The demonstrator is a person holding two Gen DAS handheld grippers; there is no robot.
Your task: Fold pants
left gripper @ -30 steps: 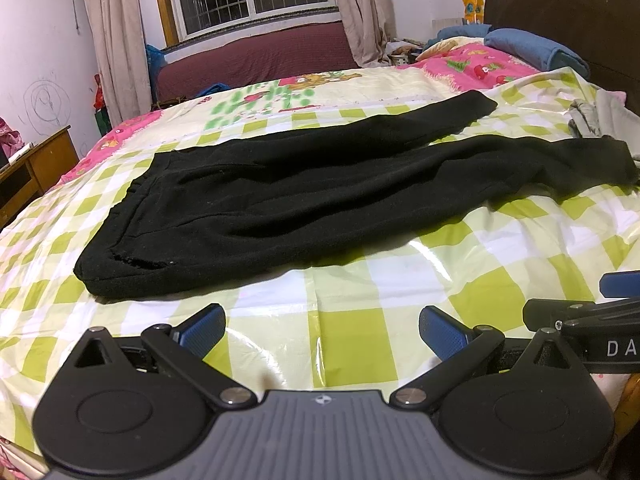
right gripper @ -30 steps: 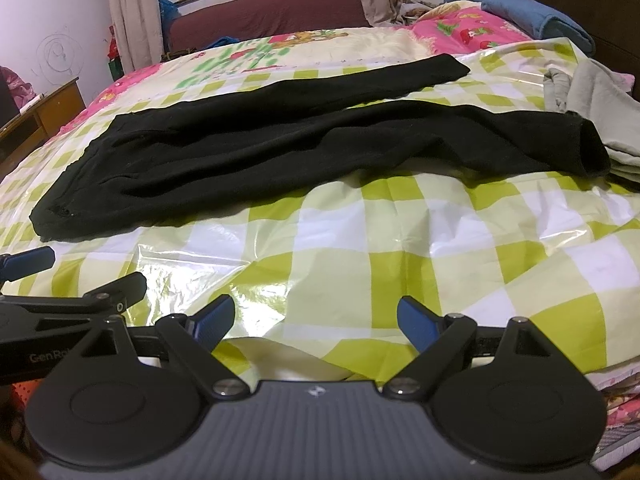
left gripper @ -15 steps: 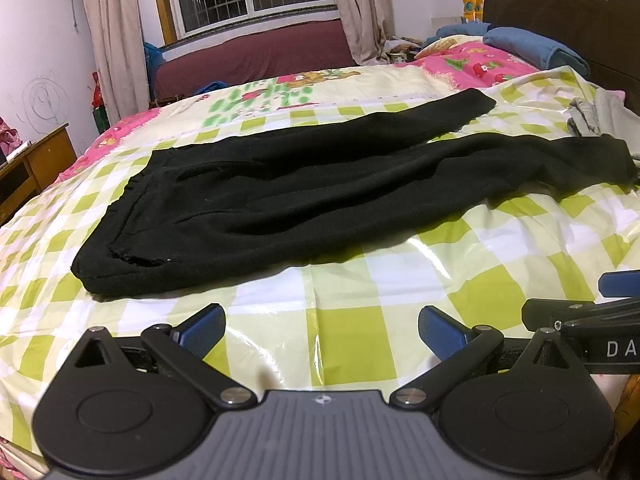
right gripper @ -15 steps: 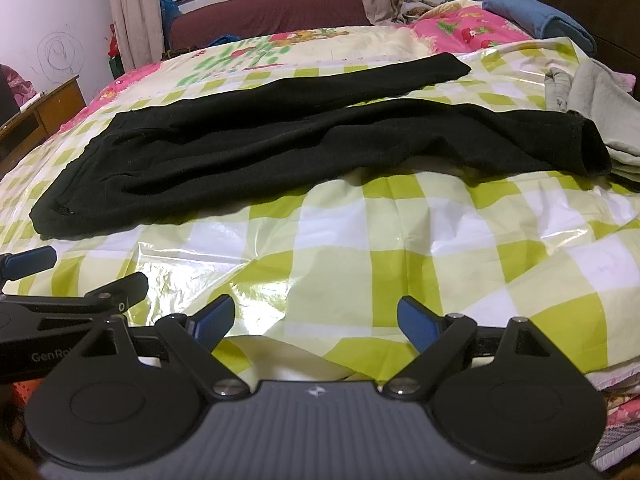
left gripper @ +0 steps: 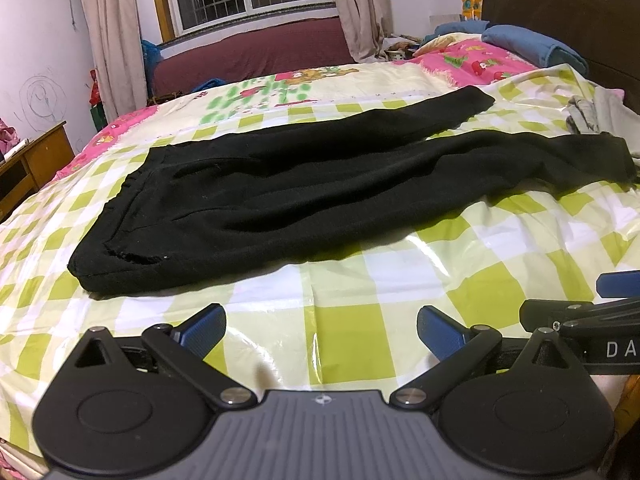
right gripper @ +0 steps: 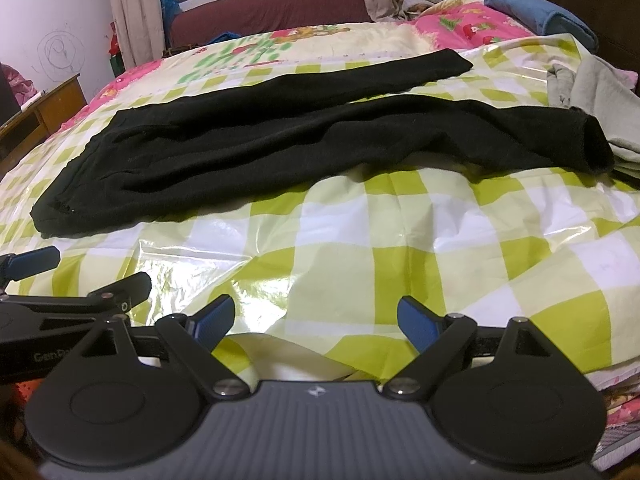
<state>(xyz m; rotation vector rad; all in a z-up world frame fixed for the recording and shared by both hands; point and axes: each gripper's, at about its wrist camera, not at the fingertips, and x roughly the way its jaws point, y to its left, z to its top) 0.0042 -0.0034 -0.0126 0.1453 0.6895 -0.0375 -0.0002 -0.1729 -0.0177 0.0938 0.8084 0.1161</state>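
Observation:
Black pants (left gripper: 304, 192) (right gripper: 280, 144) lie flat on the bed, waistband at the left, both legs stretching right and slightly apart. My left gripper (left gripper: 320, 330) hovers open over the near bed edge, short of the waistband end, nothing between its blue-padded fingers. My right gripper (right gripper: 316, 322) is open too, low at the bed's near edge, in front of the legs. Each gripper shows at the side of the other's view: the right gripper (left gripper: 592, 312), the left gripper (right gripper: 68, 292).
A green-and-white checked plastic sheet (left gripper: 360, 280) covers the bed. Grey clothes (right gripper: 600, 108) lie by the leg cuffs at the right. A blue pillow (left gripper: 532, 46) and dark headboard (left gripper: 568, 20) are far right. A wooden cabinet (left gripper: 28, 164) stands left.
The left gripper has drifted slightly, so the pants sit a little lower in its view. Both grippers stay open and the pants have not moved.

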